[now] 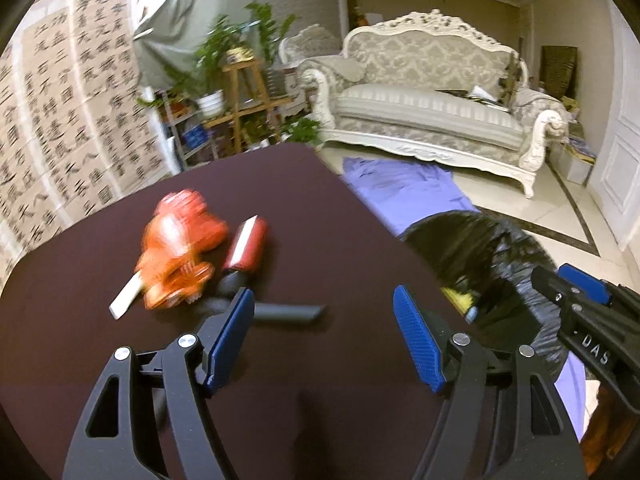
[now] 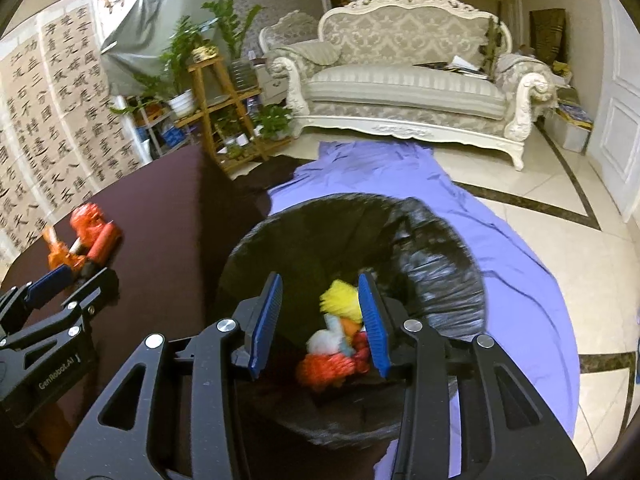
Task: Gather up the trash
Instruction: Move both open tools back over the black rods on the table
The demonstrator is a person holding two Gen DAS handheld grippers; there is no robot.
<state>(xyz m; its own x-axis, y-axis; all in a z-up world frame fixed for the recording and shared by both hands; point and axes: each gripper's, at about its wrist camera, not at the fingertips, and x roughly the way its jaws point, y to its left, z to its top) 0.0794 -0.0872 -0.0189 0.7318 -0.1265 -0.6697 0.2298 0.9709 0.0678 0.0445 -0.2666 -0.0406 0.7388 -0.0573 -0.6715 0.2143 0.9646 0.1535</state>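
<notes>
Judging by looks, the orange plastic toy (image 1: 180, 252) on the desk (image 1: 320, 200) seems light, rigid and knobbly (blurred here), best pinched across its narrower body by the wide-open, empty left gripper (image 1: 324, 332).

My right claw (image 2: 320, 318) hangs over the black-lined trash bin (image 2: 440, 264), its blue pads parted with nothing pressed between them. Down in the bin lie a yellow wad (image 2: 342, 300), a pale crumpled piece (image 2: 324, 340) and orange-red scraps (image 2: 324, 368). The bin stands on a purple sheet (image 2: 516, 280). At left, my other claw (image 2: 74, 280) sits over the dark table (image 2: 168, 208), near an orange object (image 2: 86, 220).
</notes>
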